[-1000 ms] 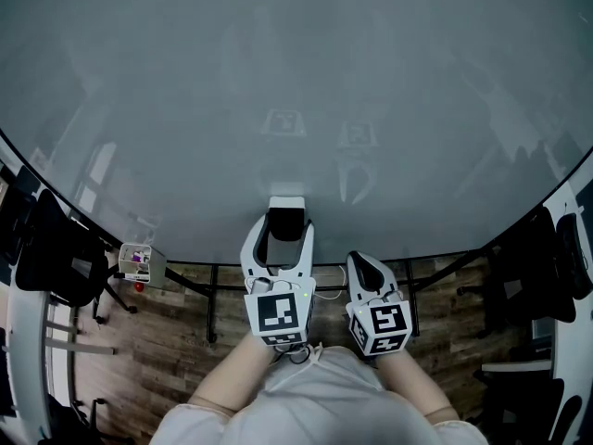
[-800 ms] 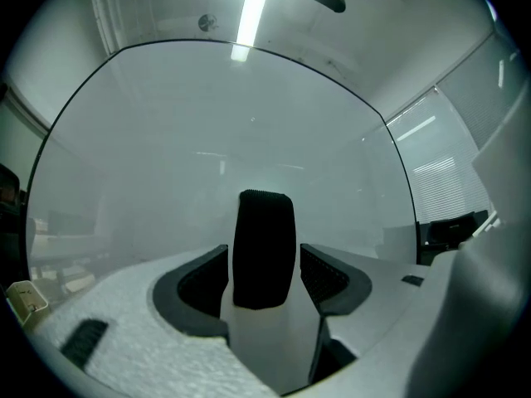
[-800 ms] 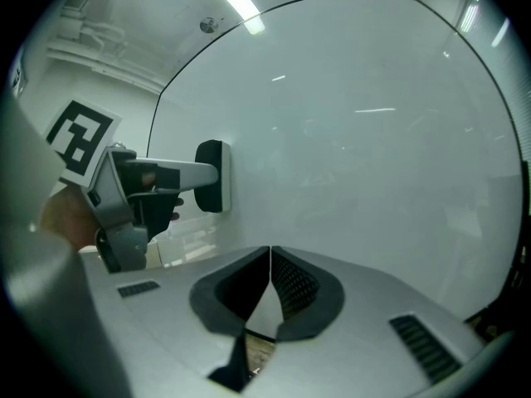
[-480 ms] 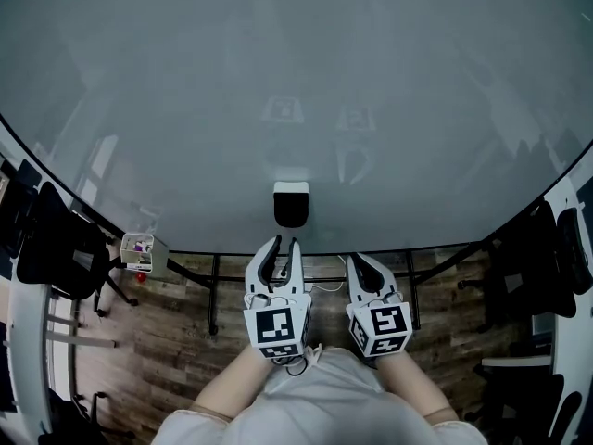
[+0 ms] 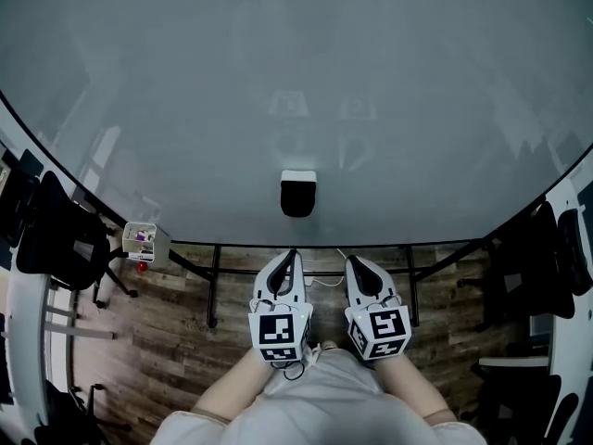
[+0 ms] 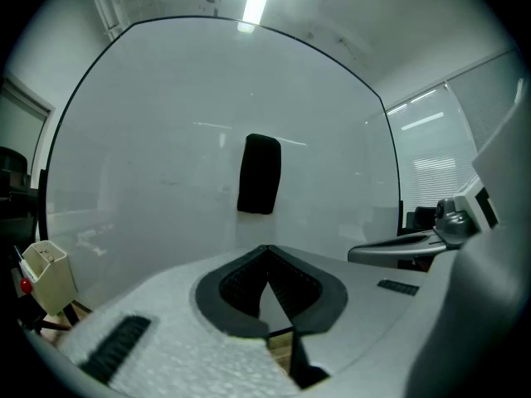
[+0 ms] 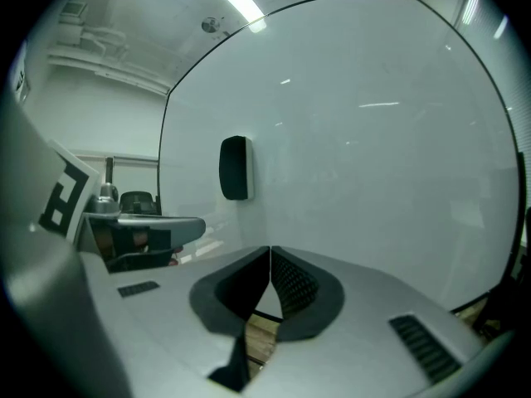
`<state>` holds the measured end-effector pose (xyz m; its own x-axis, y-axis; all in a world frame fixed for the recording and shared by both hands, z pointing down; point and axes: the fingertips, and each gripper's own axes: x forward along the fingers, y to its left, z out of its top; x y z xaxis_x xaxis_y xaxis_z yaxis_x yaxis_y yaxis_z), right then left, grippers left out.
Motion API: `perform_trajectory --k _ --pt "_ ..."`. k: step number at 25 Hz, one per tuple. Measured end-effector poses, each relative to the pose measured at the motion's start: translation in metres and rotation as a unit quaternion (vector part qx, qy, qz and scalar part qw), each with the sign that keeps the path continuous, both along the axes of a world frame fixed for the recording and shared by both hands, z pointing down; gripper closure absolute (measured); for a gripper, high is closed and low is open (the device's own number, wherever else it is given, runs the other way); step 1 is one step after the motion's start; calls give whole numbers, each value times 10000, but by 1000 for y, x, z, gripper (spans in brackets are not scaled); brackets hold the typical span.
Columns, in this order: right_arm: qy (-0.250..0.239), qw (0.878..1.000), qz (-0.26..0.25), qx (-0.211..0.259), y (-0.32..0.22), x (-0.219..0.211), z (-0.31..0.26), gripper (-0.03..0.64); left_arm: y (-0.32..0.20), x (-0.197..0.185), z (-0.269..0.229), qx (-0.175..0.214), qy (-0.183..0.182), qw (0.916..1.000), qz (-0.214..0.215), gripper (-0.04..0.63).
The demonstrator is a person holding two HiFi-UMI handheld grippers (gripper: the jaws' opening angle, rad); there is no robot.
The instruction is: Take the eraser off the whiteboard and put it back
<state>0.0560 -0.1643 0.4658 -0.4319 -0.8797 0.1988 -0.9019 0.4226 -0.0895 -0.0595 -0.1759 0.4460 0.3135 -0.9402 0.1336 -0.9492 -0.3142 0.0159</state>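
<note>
Apart: eraser (image 5: 297, 196), left tongs (image 5: 290, 260), right tongs (image 5: 356, 263)

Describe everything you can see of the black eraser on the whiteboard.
The black, rounded-rectangular eraser stands upright, stuck flat on the glossy white whiteboard, near its lower middle, above the bottom edge. From above, its top end shows as a pale strip; from the side, a thin lighter layer lies against the board. Nothing but the board touches it.

White with black pads, the left tool (image 5: 291, 256) and right tool (image 5: 358, 263) are carrying black-and-white marker cubes (image 5: 278, 334); the person is wearing a white top (image 5: 324, 406).
</note>
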Motion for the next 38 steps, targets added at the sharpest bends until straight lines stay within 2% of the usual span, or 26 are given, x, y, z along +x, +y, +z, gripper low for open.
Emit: perform_trajectory --k 6,13,22,38 --pt "75 9999 -32 65 4 -1 -3 589 4 8 1 -21 134 9997 204 578" --pt "141 9998 -57 128 2 -1 -4 591 3 14 2 43 102 9994 339 578" --pt "161 9996 -77 197 -3 0 -8 591 -1 21 -6 175 28 9990 405 578" --pt "178 9994 -156 235 -13 3 -10 591 -9 28 -9 211 125 9986 476 578"
